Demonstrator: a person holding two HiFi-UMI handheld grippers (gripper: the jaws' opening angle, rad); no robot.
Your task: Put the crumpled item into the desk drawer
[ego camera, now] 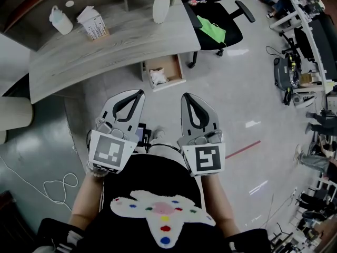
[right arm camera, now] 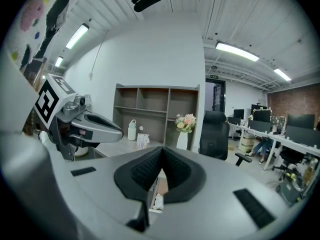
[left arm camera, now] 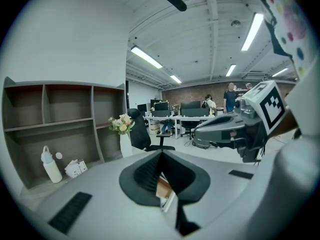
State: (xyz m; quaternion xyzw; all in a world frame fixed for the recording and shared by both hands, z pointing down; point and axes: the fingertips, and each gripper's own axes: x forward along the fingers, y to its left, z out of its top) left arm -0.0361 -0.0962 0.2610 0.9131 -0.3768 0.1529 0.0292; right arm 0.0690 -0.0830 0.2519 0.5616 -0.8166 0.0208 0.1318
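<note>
Two sets of jaws are pressed together on nothing: left gripper and right gripper. The crumpled white paper wad lies in the open wooden drawer under the grey wood-grain table, well ahead of both jaws. Judged light, soft and crushable; a gentle pinch across its bulk should serve.

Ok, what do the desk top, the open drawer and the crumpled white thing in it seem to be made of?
Desk top: grey wood or wood-look laminate, matte; streaky grain runs along it.
Drawer: light brown board inside, probably wood or fibreboard, plain and dull.
Crumpled item: white paper or tissue, judging by its creased, lumpy folds; thin plastic cannot be ruled out.
</note>
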